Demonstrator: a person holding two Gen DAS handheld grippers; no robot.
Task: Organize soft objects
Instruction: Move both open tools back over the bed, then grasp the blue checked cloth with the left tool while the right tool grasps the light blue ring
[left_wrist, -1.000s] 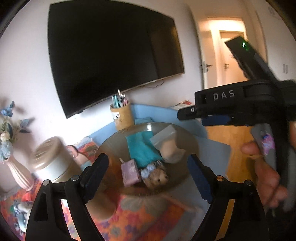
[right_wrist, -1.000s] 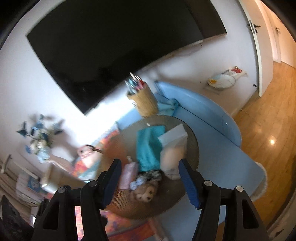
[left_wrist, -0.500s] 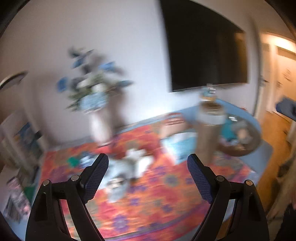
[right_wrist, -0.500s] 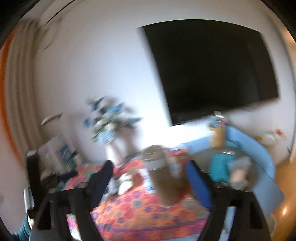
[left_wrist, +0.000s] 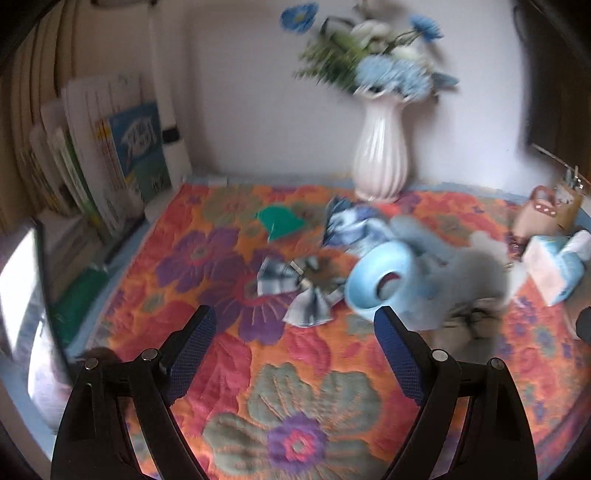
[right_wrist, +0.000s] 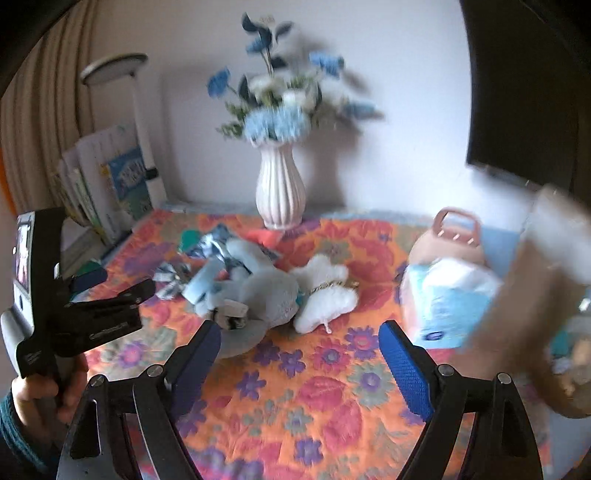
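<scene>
Both cameras have swung away from the round glass table and the dark screen seen a second ago, and now look down on a quilted, flower-patterned orange and red cloth (left_wrist: 258, 354) strewn with soft things. Each gripper is spread wide and holds nothing: the left gripper (left_wrist: 291, 341) hangs over bare quilt, the right gripper (right_wrist: 299, 347) just short of the toys. A pale blue-grey plush animal with a round light-blue foot (right_wrist: 258, 291) lies on its side near the middle of the cloth; in the right view its long axis runs from lower right to upper left, foot toward the left. Just beside it, on the right, sits a white fluffy cloud-shaped cushion with a thin gold cord (right_wrist: 325, 291), which only the right view shows clearly; in the left view that side is a grey blur. The left view alone shows a flat green fabric piece (left_wrist: 280, 219) lying well apart, and blue-and-white checked cloth bows (left_wrist: 295, 284) crumpled left of the plush foot. A ribbed white ceramic vase of blue flowers (right_wrist: 280, 192) stands upright behind. The right view also catches a hand (right_wrist: 40, 397) gripping the left tool.
</scene>
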